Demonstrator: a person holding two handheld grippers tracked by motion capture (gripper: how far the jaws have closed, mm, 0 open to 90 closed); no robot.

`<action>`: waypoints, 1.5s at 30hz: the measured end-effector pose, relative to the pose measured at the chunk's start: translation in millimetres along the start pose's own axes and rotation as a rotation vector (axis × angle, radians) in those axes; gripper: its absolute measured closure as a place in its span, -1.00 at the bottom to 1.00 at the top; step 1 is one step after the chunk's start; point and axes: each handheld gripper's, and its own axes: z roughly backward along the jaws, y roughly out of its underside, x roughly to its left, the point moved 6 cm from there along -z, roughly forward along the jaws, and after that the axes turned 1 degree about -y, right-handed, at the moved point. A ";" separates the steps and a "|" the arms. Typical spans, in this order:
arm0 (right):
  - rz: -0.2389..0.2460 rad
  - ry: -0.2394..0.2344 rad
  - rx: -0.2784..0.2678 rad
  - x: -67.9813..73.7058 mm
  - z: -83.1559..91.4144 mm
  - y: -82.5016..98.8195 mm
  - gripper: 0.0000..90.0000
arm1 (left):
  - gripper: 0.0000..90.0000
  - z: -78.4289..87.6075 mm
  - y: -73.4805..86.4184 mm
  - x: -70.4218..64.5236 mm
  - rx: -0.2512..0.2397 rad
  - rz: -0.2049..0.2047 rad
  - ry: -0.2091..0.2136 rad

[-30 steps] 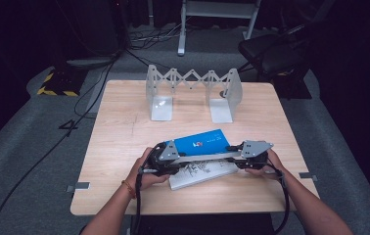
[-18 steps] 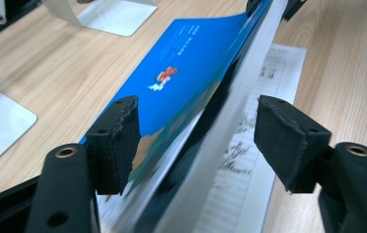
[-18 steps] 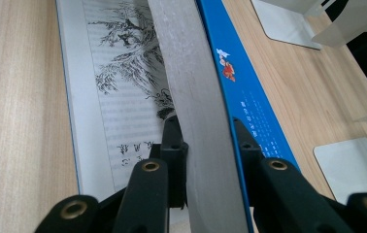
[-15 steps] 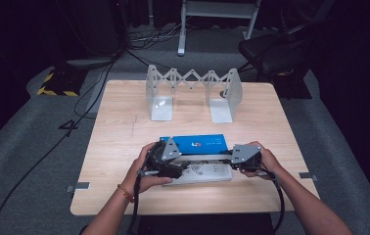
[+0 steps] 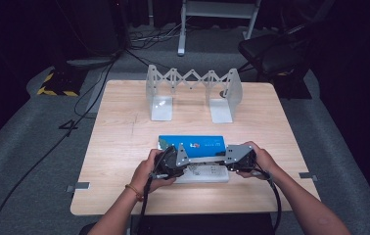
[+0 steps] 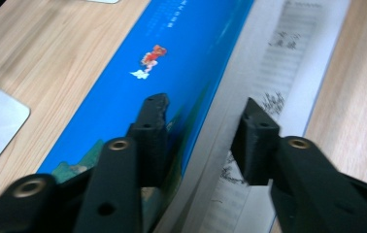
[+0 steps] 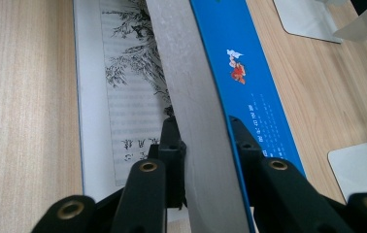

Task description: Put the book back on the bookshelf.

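A blue book (image 5: 193, 144) stands on its long edge over a white book (image 5: 202, 174) that lies flat on the wooden table (image 5: 119, 142). My left gripper (image 5: 187, 157) has just been closing on the blue book's left end. In the left gripper view its fingers (image 6: 155, 121) sit on either side of the blue book (image 6: 138, 63), beside the white book (image 6: 288, 58). My right gripper (image 5: 222, 156) is shut on the book's right end. In the right gripper view its pads (image 7: 242, 141) press both sides of the blue book (image 7: 249, 82), with the white book (image 7: 123, 97) underneath.
A folding metal book rack (image 5: 193, 90) stands at the back of the table, its two flat feet pointing toward me. A dark chair (image 5: 276, 54) is behind the table's far right corner. Cables run over the floor at the left.
The two grippers have drawn closer together, the right one moving left. The blue book has gone from leaning to standing more upright. The left jaws opened and closed again.
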 end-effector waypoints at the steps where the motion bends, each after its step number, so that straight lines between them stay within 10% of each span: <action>1: 0.000 0.000 0.000 0.0 0.0 0.0 0.63 | 0.42 0.0 0.0 0.0 0.000 0.000 0.000; 9: -0.141 -0.092 -0.259 -11.7 2.4 13.3 0.46 | 0.50 0.9 5.7 6.8 -0.052 0.012 0.048; 18: -0.202 -0.130 -0.385 -14.2 -2.6 22.1 0.39 | 0.50 0.8 9.2 10.0 -0.074 0.019 0.063; 26: -0.189 -0.089 -0.360 -16.8 -0.5 29.2 0.45 | 0.50 2.3 12.0 14.4 -0.083 0.037 0.074; 33: -0.101 -0.030 -0.290 -9.3 12.1 9.8 0.64 | 0.13 6.0 2.9 20.7 -0.073 0.092 0.059; 37: -0.085 -0.016 -0.282 -7.0 21.6 -2.4 0.69 | -0.03 3.5 -10.9 15.5 -0.032 0.058 0.039; 45: -0.062 0.001 -0.242 -7.8 34.8 -17.0 0.70 | 0.16 2.5 -30.3 9.5 -0.060 0.050 0.013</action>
